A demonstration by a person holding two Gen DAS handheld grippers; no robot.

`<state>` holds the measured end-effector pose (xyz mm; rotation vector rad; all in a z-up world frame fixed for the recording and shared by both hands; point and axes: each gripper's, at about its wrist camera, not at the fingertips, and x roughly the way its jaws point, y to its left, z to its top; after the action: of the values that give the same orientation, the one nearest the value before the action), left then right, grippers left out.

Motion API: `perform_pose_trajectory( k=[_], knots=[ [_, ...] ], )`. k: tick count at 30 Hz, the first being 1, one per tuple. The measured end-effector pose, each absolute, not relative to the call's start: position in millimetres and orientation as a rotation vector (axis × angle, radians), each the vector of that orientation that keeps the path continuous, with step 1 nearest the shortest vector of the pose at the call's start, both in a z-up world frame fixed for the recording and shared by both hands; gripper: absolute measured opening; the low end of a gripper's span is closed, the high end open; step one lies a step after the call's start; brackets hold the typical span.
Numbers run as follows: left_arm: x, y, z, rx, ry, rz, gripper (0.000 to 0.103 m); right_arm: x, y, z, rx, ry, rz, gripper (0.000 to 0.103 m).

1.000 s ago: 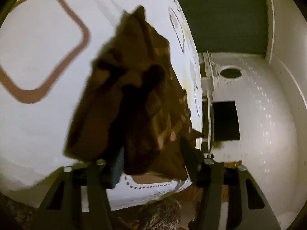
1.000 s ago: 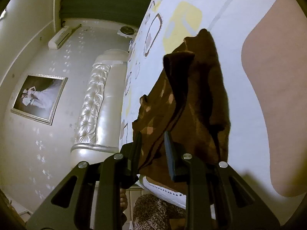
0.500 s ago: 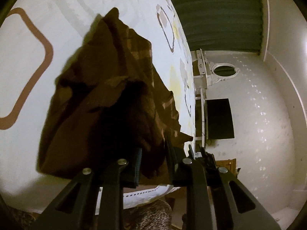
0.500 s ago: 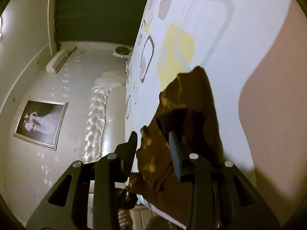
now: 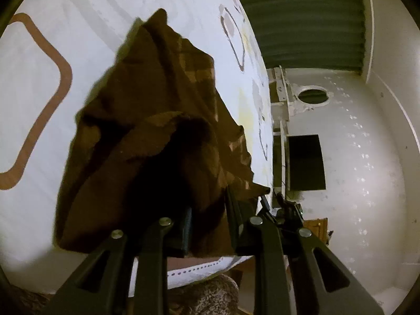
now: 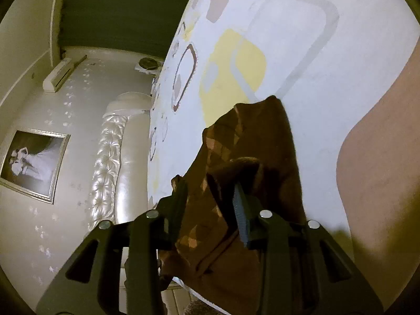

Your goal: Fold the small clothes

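A small dark brown checked garment (image 5: 147, 131) lies bunched on the white patterned bed sheet (image 5: 39, 120). My left gripper (image 5: 207, 210) is shut on the garment's near edge, with cloth between the two fingers. My right gripper (image 6: 210, 199) holds another part of the same garment (image 6: 252, 157), jaws a little apart with cloth bunched between them. The garment's far corner rests on the sheet. The right gripper's tip shows beside the garment in the left wrist view (image 5: 278, 204).
The bed sheet (image 6: 302, 60) carries brown, yellow and grey rounded squares. A tufted cream headboard (image 6: 110, 162) and a framed picture (image 6: 31, 162) stand on the wall side. A dark screen (image 5: 305, 162) and green curtain (image 5: 302, 18) show past the bed edge.
The left gripper closed on the garment from open a second ago. The right gripper's jaws have spread a little while the garment's far corner moved lower and nearer.
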<state>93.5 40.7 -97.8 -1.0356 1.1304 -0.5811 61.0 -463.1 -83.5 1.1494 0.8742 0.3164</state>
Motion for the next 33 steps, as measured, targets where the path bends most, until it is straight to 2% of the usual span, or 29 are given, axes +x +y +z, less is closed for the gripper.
perform_pose_trajectory(
  k=[1, 4, 7, 8, 9, 10, 11, 12, 28, 33],
  knots=[
    [94, 41, -98, -1.034, 1.133, -0.571, 0.023, 62, -464, -84, 1.151, 0.880, 0.301, 0.038],
    [95, 40, -101, -1.033, 1.147, -0.546, 0.034, 68, -467, -89, 1.163, 0.893, 0.269, 0.039],
    [96, 39, -103, -1.010, 1.155, -0.536, 0.035, 72, -467, -95, 1.175, 0.914, 0.233, 0.038],
    [97, 38, -104, -1.002, 1.164, -0.544, 0.033, 73, -467, -97, 1.179, 0.922, 0.221, 0.037],
    [97, 37, -105, -1.001, 1.170, -0.550, 0.022, 73, -467, -99, 1.183, 0.927, 0.209, 0.028],
    [97, 35, -105, -0.992, 1.179, -0.560, 0.017, 74, -467, -101, 1.182, 0.933, 0.199, 0.015],
    [97, 34, -104, -0.981, 1.183, -0.571, 0.009, 74, -466, -103, 1.182, 0.936, 0.196, 0.010],
    [97, 33, -102, -0.981, 1.181, -0.591, 0.007, 73, -467, -103, 1.185, 0.934, 0.194, 0.007],
    [43, 106, -42, -1.211, 0.986, -0.685, 0.007, -62, -465, -20, 1.226, 0.736, 0.376, 0.005],
    [51, 103, -36, -1.176, 0.979, -0.674, 0.007, -60, -464, -6, 1.184, 0.713, 0.381, 0.005]
  ],
)
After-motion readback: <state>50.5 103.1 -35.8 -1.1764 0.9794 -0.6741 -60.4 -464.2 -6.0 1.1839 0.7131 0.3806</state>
